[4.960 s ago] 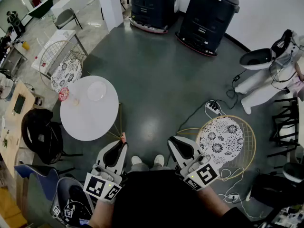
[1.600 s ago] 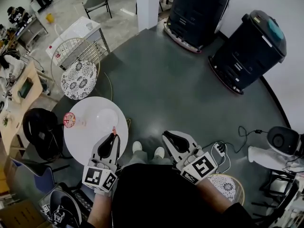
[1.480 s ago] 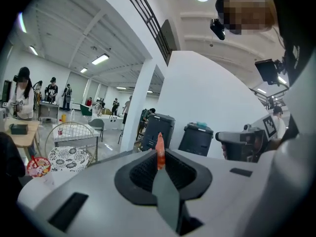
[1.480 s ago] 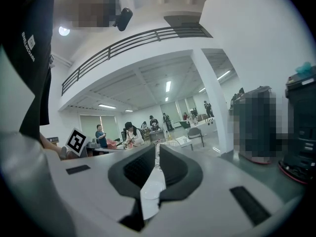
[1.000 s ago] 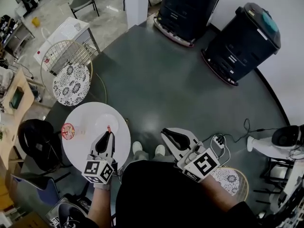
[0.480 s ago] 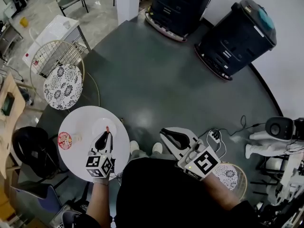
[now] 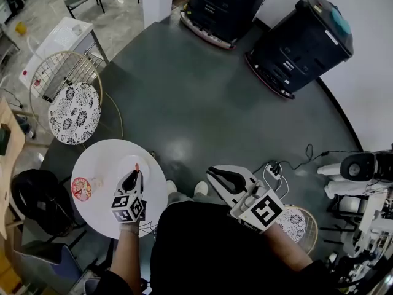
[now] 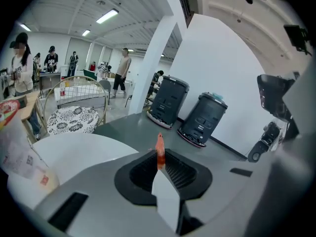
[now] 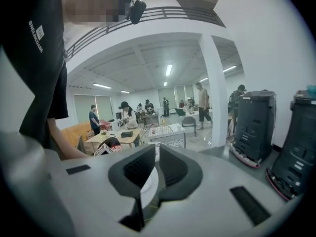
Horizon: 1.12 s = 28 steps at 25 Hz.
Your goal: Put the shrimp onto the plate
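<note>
A small orange shrimp (image 8: 159,143) sticks up from the tips of my left gripper (image 8: 160,158), which is shut on it. In the head view the left gripper (image 7: 135,172) hangs over the round white table (image 7: 104,217), and the shrimp (image 7: 136,166) sits above the near part of a pale plate (image 7: 128,160). My right gripper (image 7: 212,173) is held off the table to the right, over the grey floor. Its jaws stand slightly apart with nothing between them, and the white table shows through the gap in the right gripper view (image 9: 157,154).
A red-lidded cup (image 7: 80,189) and a clear plastic bag (image 8: 22,157) lie on the table's left side. A patterned wire chair (image 7: 72,112) stands beyond the table, another chair (image 7: 295,223) at my right. Two dark machines (image 7: 227,5) (image 7: 301,39) stand far off. A power strip (image 7: 273,171) lies on the floor.
My left gripper has moved forward from beside the table to over the plate, still holding the shrimp. The right gripper has kept its place in front of me.
</note>
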### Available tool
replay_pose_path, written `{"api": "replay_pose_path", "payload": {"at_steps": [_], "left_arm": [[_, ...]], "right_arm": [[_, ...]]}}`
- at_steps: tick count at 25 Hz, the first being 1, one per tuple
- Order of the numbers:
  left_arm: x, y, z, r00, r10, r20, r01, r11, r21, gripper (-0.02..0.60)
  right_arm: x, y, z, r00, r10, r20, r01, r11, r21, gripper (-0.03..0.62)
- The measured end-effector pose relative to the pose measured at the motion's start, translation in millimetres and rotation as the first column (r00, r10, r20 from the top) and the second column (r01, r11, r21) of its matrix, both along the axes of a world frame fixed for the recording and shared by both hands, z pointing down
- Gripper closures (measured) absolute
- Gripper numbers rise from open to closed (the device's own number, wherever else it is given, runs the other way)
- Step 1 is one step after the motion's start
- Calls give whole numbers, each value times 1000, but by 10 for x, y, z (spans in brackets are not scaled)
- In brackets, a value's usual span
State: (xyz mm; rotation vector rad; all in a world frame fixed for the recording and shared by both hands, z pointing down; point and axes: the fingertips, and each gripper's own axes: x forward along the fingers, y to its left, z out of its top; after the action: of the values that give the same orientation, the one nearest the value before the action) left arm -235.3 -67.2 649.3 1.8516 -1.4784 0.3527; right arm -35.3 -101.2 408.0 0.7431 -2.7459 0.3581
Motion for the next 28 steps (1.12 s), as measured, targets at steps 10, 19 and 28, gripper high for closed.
{"api": "replay_pose_path", "payload": {"at_steps": [10, 19, 28], "left_arm": [[-168, 19, 512, 1000, 18, 6, -17, 996, -92, 529], [-266, 80, 864, 998, 41, 38, -34, 985, -168, 529], [-318, 83, 1098, 996, 65, 53, -52, 974, -221, 528]], "right_arm": [[-19, -44, 82, 999, 38, -23, -38, 999, -7, 559], [54, -88, 113, 997, 71, -33, -71, 997, 1, 559], [97, -127, 155, 993, 107, -45, -107, 994, 1, 559]]}}
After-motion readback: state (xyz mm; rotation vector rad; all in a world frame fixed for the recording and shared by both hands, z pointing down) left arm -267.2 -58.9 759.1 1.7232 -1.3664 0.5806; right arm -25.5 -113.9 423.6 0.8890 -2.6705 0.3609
